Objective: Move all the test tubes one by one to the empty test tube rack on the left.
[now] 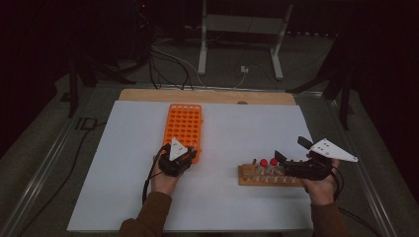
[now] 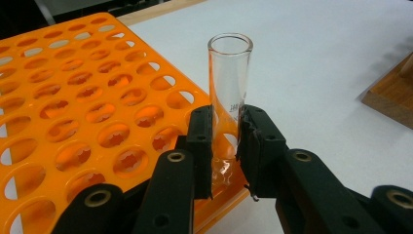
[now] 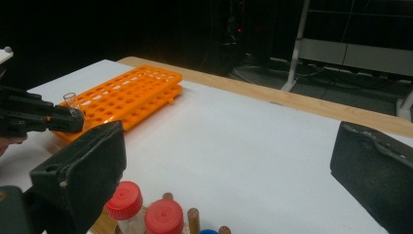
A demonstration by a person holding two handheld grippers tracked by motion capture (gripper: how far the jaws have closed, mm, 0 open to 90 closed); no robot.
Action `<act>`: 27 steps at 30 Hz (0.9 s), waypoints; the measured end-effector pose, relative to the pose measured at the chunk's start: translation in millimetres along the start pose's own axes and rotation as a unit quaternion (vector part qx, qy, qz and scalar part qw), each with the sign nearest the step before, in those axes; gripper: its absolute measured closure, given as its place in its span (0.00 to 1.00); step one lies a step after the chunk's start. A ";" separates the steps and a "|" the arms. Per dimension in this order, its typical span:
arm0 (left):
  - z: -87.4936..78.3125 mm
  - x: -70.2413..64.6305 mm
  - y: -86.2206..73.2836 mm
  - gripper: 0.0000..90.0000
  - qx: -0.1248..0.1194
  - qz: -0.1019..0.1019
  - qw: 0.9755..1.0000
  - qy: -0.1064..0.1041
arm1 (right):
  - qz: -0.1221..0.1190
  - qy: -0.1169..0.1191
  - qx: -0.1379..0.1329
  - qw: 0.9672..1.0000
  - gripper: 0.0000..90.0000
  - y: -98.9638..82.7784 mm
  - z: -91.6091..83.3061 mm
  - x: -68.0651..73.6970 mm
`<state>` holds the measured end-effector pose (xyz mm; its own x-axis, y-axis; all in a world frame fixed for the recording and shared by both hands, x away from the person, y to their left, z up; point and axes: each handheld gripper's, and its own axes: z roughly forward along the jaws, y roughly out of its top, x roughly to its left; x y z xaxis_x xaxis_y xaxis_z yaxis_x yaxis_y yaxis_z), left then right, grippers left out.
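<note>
The left gripper (image 2: pixel 226 146) pinches a clear glass tube (image 2: pixel 228 87) between its two black jaws. The tube stands almost straight up, and its open mouth rises well above the jaws. The pads press on its lower half. The bottom of the tube sits at the near corner of the orange rack (image 2: pixel 87 122), which spreads out to one side of the jaws and past them. From above, the left gripper (image 1: pixel 184 150) rests at the near end of the rack (image 1: pixel 185 123).

The right gripper (image 1: pixel 289 153) has its jaws spread wide with nothing between them. It hovers just over the wooden stand (image 1: pixel 269 177). Right under the jaws are two bottles with red caps (image 3: pixel 146 207), standing side by side in the stand. Far ahead of these jaws, across the white table (image 3: pixel 253 146), lies the orange rack (image 3: pixel 131 95) with the tube (image 3: pixel 70 100) at its near corner.
</note>
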<state>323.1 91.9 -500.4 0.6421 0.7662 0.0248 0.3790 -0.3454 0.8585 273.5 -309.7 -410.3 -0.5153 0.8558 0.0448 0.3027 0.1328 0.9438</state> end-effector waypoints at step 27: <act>-33.5 8.9 10.7 0.01 -0.058 -0.067 0.996 0.008 | 0.015 -0.046 0.029 0.998 0.16 -12.6 -26.5 -32.0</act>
<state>310.5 113.2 -473.9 0.5795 0.8105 -0.0856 0.3801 -0.1758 0.9081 264.9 -352.0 -415.0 -0.4308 0.9015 0.0406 0.3639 0.1323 0.9220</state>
